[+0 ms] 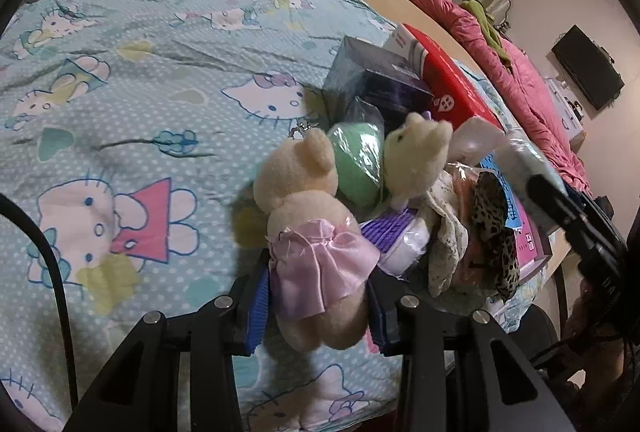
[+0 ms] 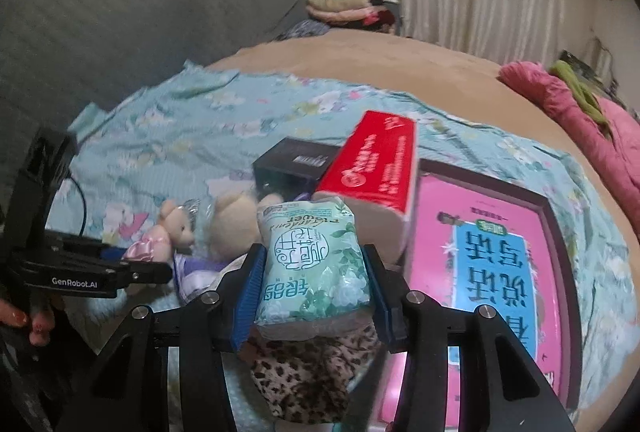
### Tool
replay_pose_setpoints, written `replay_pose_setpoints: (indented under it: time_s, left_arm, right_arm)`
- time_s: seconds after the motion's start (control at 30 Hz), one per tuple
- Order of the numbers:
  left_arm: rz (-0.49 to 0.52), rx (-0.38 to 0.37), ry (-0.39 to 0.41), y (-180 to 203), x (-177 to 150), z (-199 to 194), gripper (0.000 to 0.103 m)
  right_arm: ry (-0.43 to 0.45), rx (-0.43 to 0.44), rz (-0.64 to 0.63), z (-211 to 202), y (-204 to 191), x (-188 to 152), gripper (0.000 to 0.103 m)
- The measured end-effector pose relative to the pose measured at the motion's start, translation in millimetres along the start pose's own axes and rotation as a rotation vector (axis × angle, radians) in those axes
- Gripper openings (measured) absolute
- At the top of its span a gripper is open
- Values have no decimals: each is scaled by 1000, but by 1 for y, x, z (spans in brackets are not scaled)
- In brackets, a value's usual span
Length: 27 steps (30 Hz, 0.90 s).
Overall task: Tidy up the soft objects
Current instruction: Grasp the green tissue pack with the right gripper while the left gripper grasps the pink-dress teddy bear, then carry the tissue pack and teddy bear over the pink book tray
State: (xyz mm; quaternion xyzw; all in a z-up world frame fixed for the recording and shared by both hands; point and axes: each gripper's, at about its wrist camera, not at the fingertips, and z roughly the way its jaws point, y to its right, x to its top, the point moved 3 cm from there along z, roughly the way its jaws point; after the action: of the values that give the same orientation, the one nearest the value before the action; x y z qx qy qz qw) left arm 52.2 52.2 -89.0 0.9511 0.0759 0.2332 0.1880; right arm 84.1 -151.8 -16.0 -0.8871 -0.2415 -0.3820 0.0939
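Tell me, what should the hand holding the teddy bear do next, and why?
Probably lift the teddy bear a little, straight up out of the pile. The left gripper already has its fingers pressed on the bear's pink skirt, but the bear leans against the green bundle and a second teddy, so dragging it sideways might pull those along.

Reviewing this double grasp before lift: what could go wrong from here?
1. The left gripper pinches the teddy bear at its thin pink skirt, so it may slip.
2. The right gripper squeezes a slick tissue pack, which could slide out.
3. The leopard-print cloth just beneath might get dragged along.
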Motion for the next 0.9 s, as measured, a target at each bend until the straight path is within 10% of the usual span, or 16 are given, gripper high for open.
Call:
replay_pose_setpoints:
  time_s: [0.9]
  left_arm:
    - [168,-13,178,77,8,-71,40]
  right_arm:
    - [158,-115,275,-66,62,-17,49]
